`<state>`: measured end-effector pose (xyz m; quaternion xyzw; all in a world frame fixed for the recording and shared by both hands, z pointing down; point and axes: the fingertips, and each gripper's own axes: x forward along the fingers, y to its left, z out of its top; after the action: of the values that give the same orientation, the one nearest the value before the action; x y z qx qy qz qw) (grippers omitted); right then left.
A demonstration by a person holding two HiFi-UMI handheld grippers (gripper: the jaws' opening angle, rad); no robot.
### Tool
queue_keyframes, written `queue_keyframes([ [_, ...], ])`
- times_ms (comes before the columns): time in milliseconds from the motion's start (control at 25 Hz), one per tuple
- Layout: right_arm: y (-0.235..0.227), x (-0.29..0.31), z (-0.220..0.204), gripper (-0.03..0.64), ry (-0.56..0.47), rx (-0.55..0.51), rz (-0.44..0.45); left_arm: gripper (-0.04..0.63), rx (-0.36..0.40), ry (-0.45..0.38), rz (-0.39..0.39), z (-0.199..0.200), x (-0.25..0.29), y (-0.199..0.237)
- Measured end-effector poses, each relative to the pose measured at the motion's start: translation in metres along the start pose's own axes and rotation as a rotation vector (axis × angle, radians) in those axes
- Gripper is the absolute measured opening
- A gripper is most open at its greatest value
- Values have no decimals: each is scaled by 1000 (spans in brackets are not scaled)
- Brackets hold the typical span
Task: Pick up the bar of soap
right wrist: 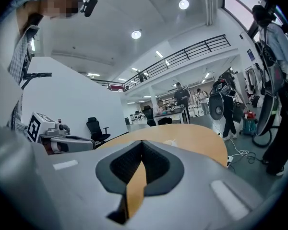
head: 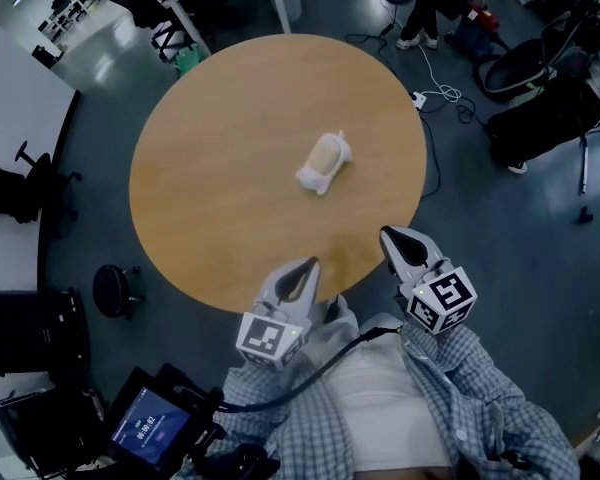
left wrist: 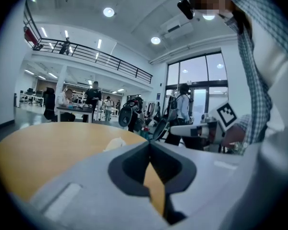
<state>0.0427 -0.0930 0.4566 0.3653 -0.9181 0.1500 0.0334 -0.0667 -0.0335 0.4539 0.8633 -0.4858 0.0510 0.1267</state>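
Here's the round wooden table [head: 210, 168], and the soap [head: 324, 163] lies just right of its centre. It's a tan bar resting in something white, wrapper or dish, I can't tell which. Nothing else is on the tabletop.

Both grippers sit at the near edge, well apart from the soap. The left gripper [head: 312, 261] pokes its nose in over the rim and points up towards the bar. In its own view the two jaws meet at the tips, pads together, with nothing between them, only tabletop showing through the slot lower down. Past the tips the soap shows as a small pale lump on the wood.

The right gripper [head: 385, 231] is just beside it, a little further in over the near-right rim and angled the same way. Its own view shows those jaws pressed together too, tip to tip and empty. The soap is a faint white speck on the far side of the table.

Each gripper carries its marker cube [head: 441, 299] at the back end, close to the person's plaid shirt [head: 500, 398]. A black cable [head: 310, 373] runs from the left gripper down across the body. A lit screen [head: 150, 428] glows at bottom left.

Off the table, a black chair [head: 20, 183] stands by the white wall on the left, and bags and cords lie about the grey floor at upper right. So the bar lies alone mid-table, with both grippers closed and neither touching it.
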Motion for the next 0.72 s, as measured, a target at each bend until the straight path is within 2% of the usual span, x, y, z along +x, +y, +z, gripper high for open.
queue_keyframes([
  [120,-6,24,1,3,34,-30,5,-2,-19,-10,-2,-4,8,22],
  [280,-16,52,0,3,81,-79,38,-2,-53,-14,45,7,18,43],
  [440,-43,101,3,3,151,-185,101,-2,-70,-49,89,13,42,74],
  [560,-71,149,9,3,260,-372,203,-2,-83,-57,140,30,71,98],
  [720,-70,188,7,12,451,-762,376,-2,-80,-73,177,32,71,107],
])
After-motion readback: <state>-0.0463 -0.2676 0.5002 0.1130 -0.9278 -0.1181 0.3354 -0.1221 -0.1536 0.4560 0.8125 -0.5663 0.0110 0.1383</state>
